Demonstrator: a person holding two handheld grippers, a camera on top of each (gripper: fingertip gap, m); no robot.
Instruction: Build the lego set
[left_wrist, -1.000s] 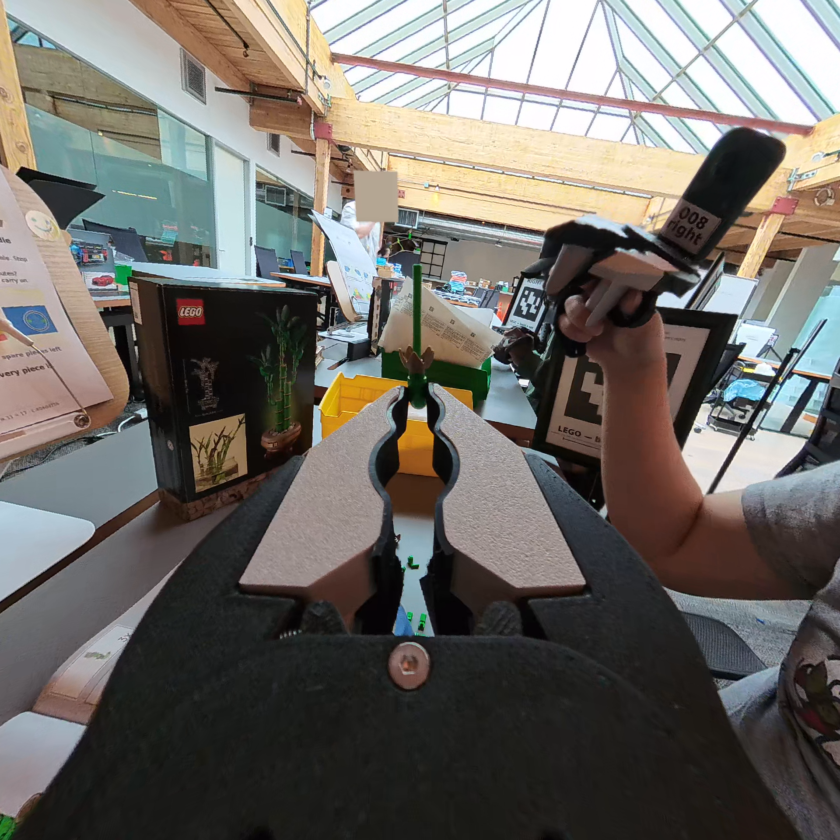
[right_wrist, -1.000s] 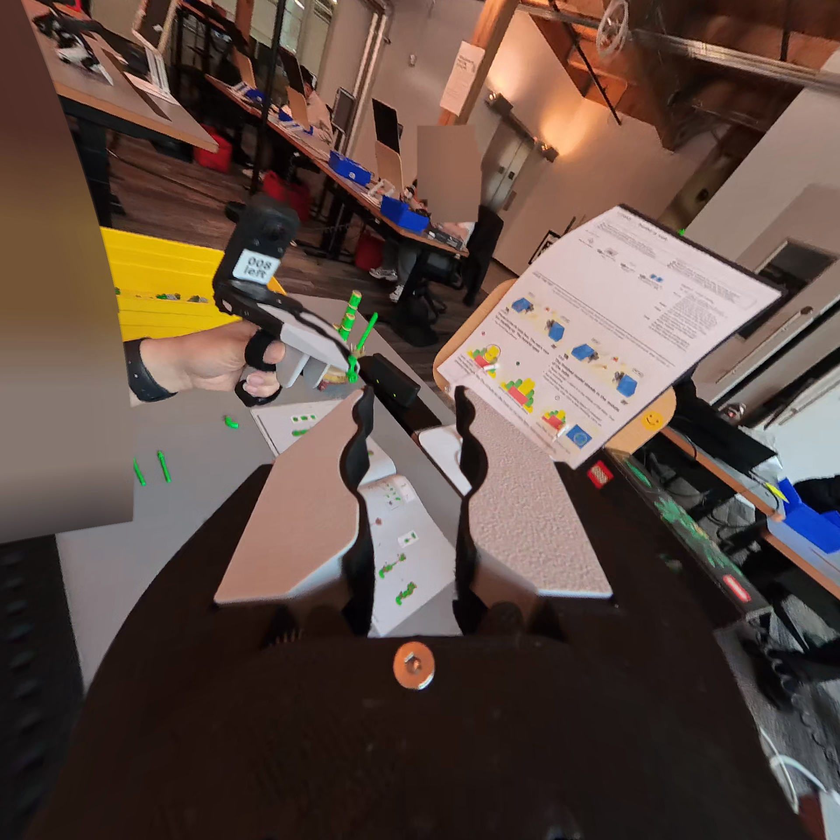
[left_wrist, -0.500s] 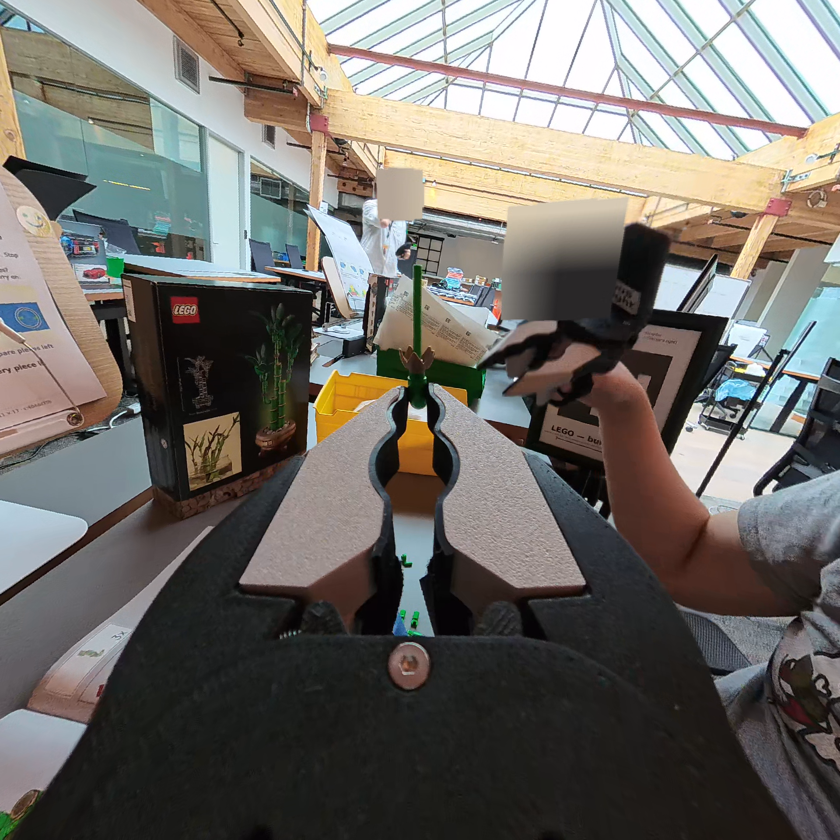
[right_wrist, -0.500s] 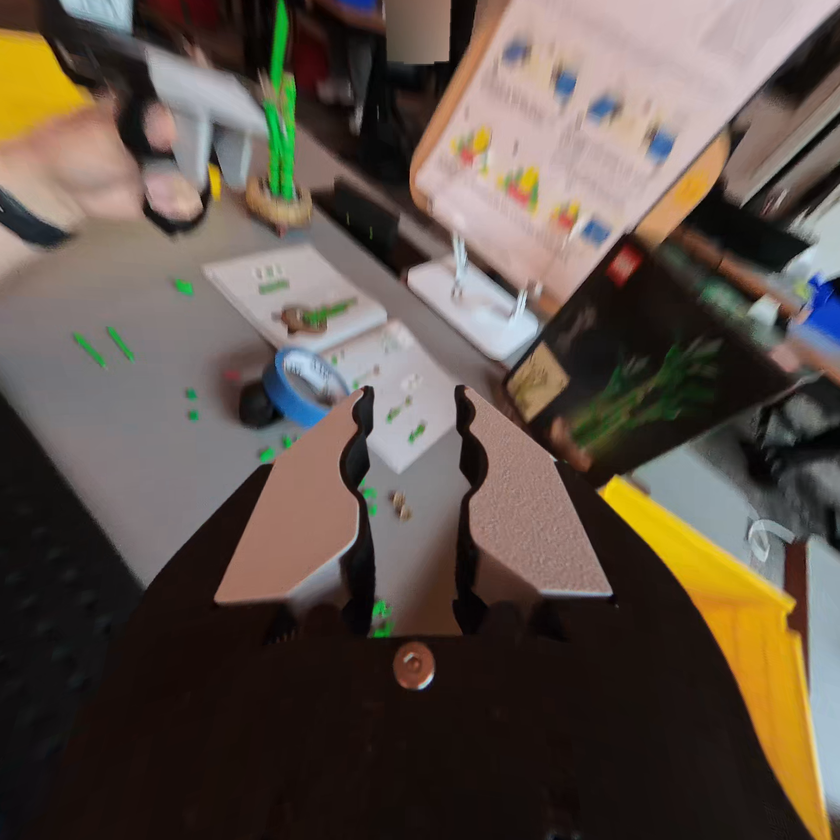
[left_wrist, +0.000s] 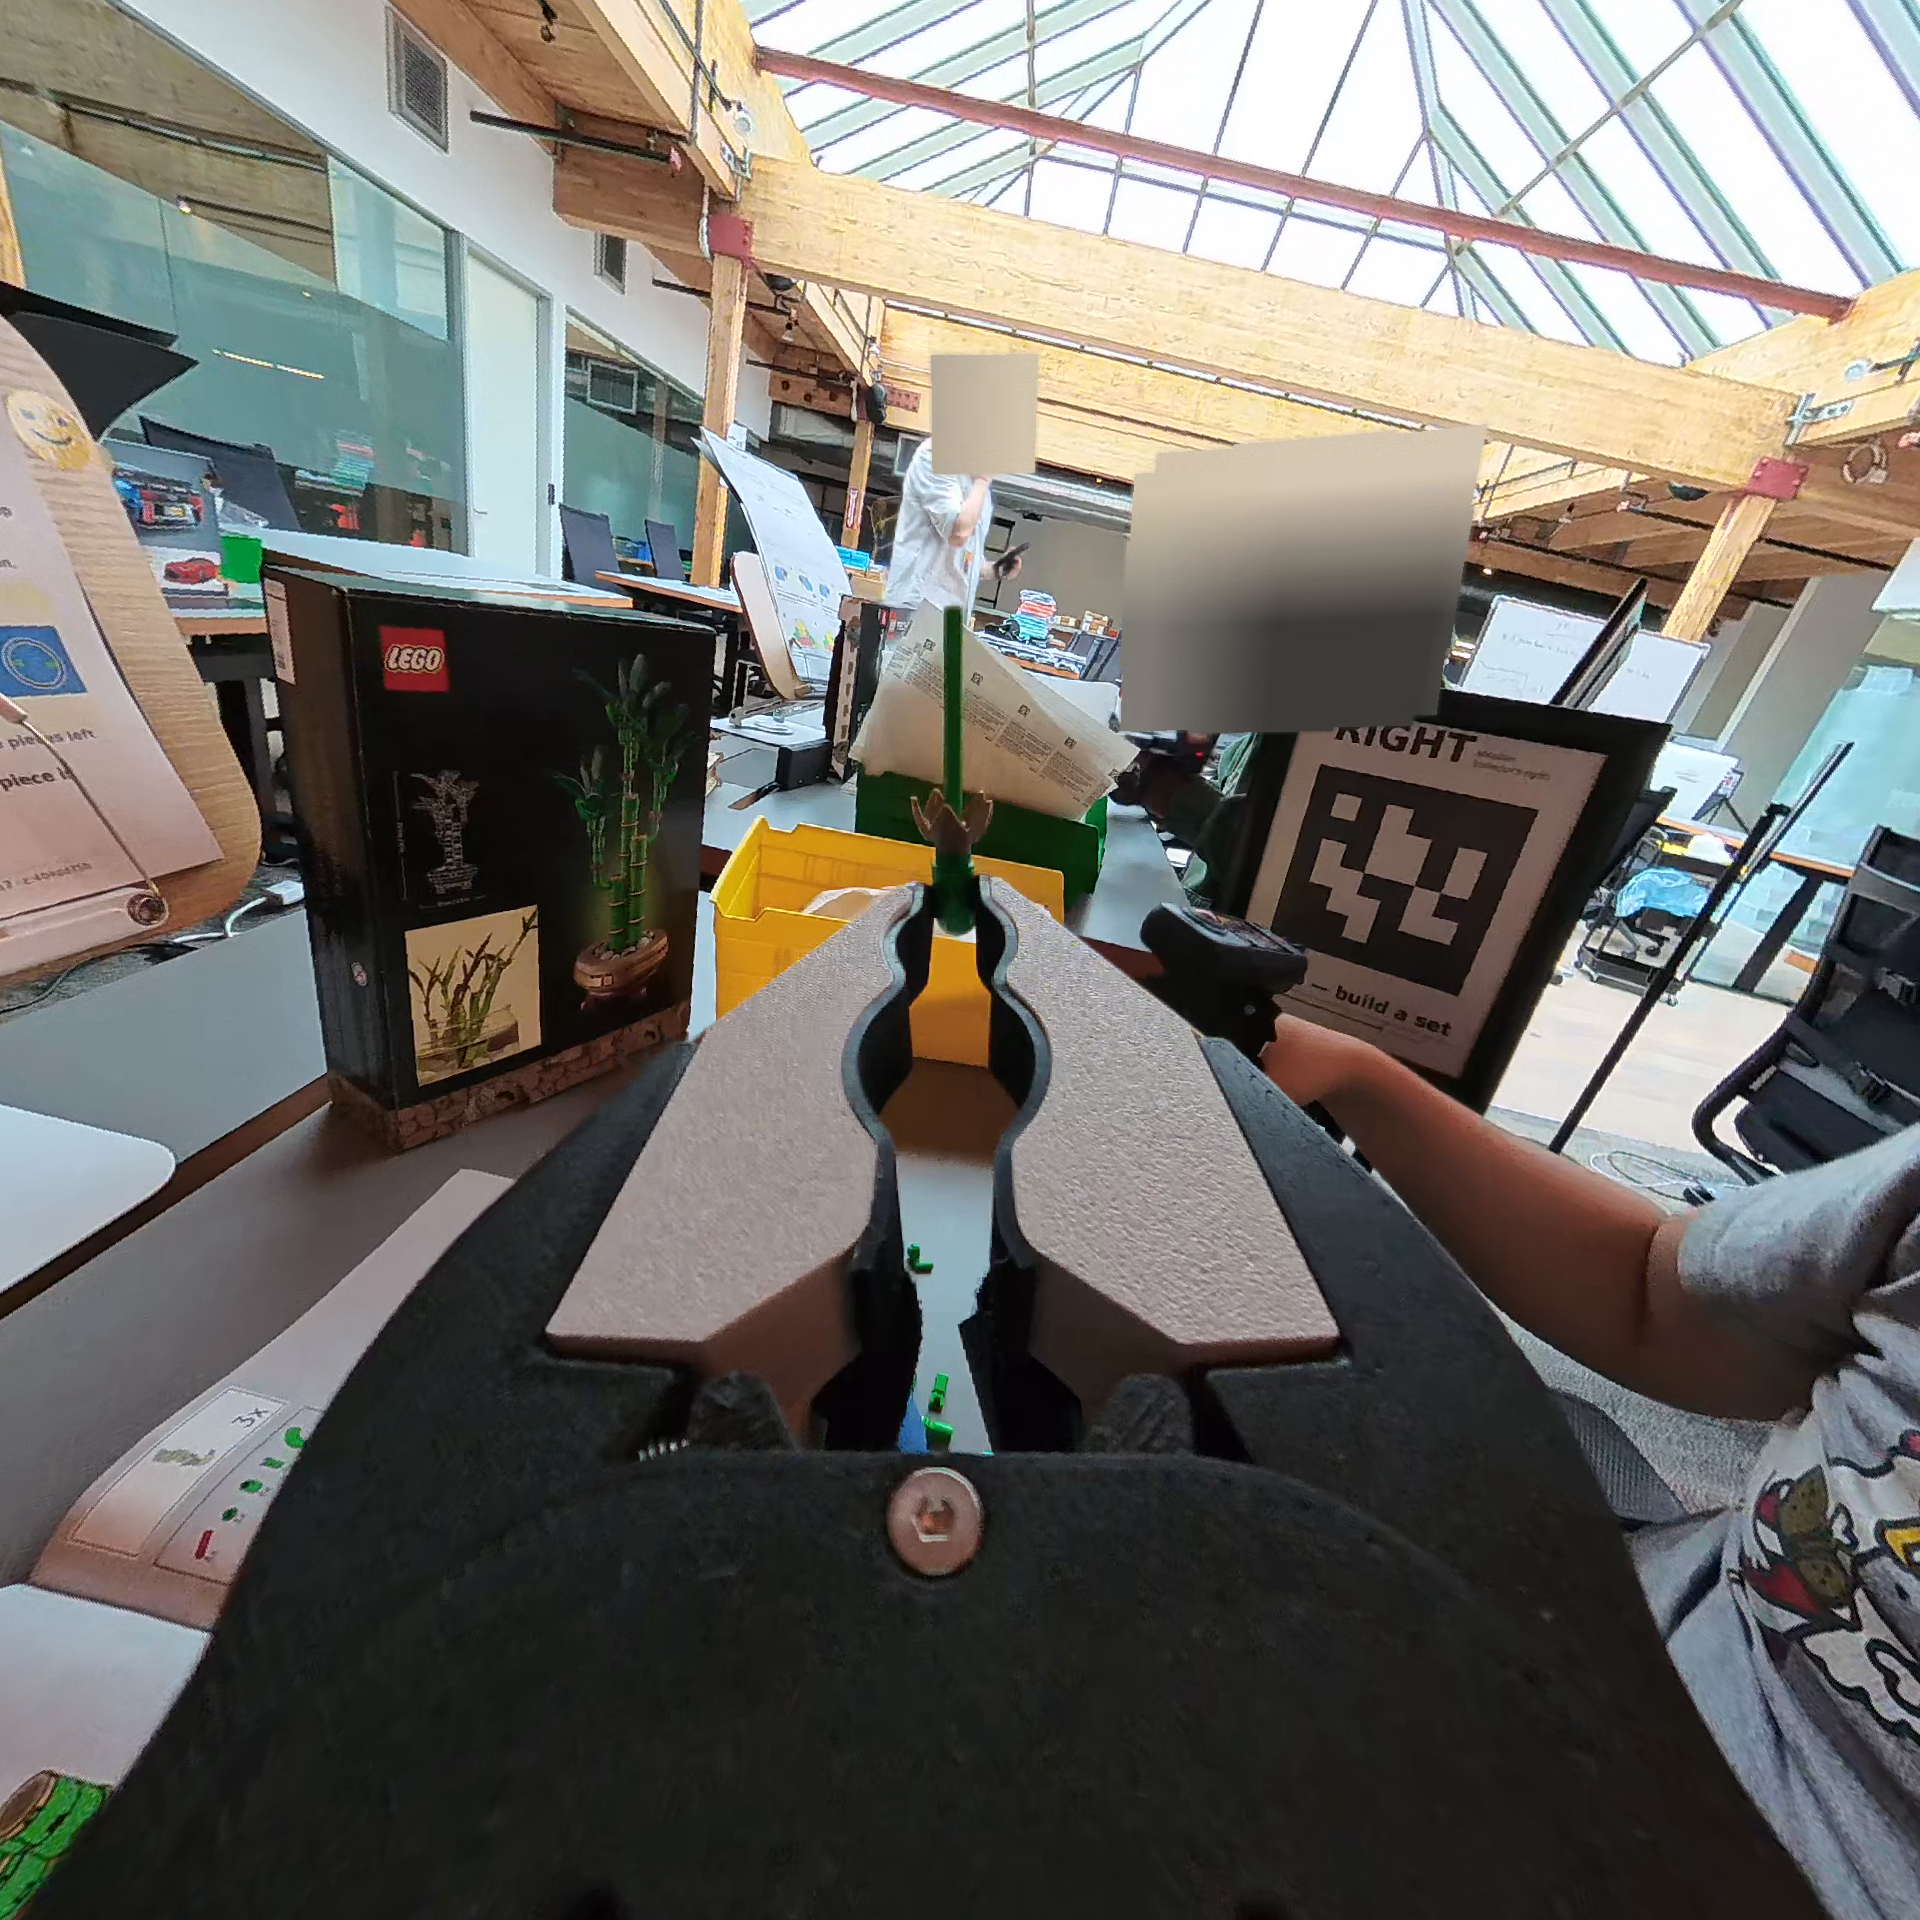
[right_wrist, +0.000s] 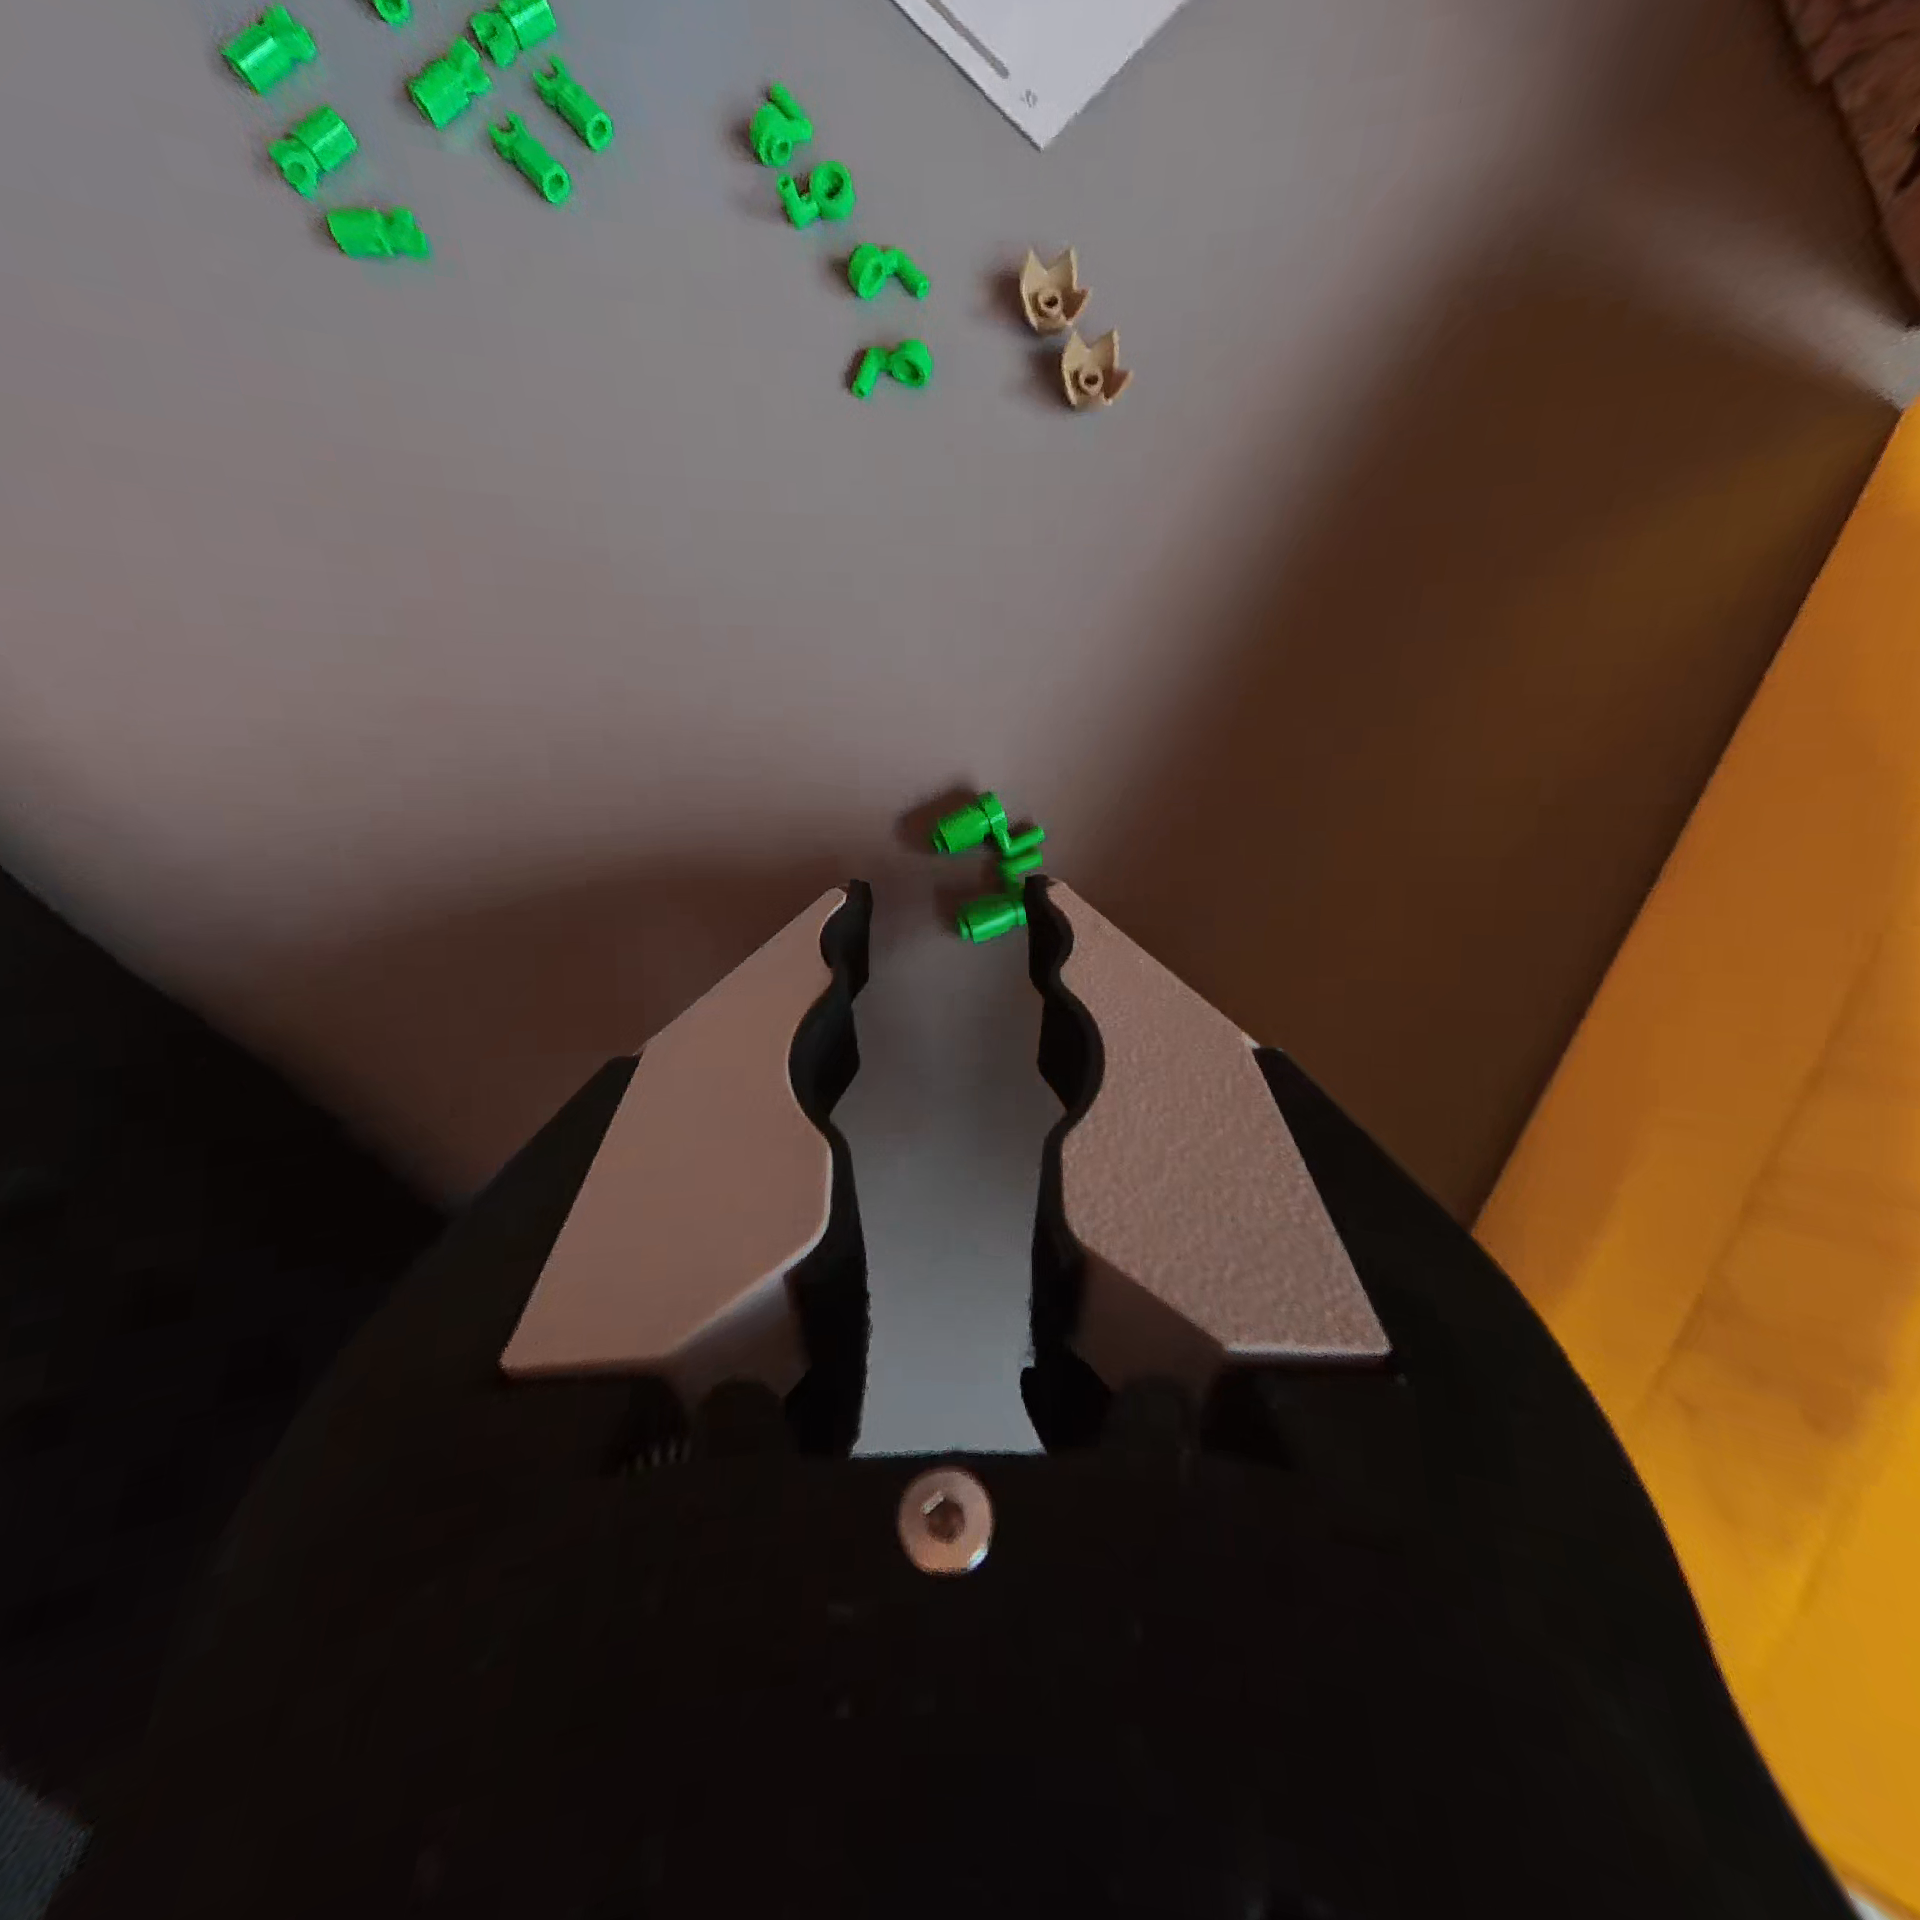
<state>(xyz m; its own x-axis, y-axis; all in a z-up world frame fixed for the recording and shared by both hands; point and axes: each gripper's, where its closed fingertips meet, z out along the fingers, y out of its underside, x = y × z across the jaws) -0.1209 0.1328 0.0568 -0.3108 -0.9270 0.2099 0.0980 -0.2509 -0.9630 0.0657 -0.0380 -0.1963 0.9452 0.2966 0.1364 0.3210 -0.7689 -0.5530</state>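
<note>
My left gripper (left_wrist: 952, 904) is shut on a thin green stalk (left_wrist: 953, 717) with a tan leaf collar (left_wrist: 948, 818), held upright above the grey table. My right gripper (right_wrist: 943, 891) is open and points down at the grey table (right_wrist: 520, 582), just above a small cluster of bright green pieces (right_wrist: 987, 862) that lies by its right fingertip. Two tan leaf pieces (right_wrist: 1070, 332) and several loose green pieces (right_wrist: 447, 114) lie farther ahead. The right gripper's body (left_wrist: 1221, 951) shows low at the right in the left wrist view.
The black set box (left_wrist: 488, 831) stands at the left, a yellow bin (left_wrist: 790, 914) and a green bin (left_wrist: 1039, 842) behind the stalk. A framed marker sign (left_wrist: 1444, 883) stands at the right. A yellow bin edge (right_wrist: 1745, 1039) lies right of my right gripper. A booklet (left_wrist: 218, 1455) lies low left. Spacing between my two grippers at the tips: around 35 cm.
My right gripper has swung down from high in the air to just over the green pieces on the table. My left gripper still holds the stalk upright.
</note>
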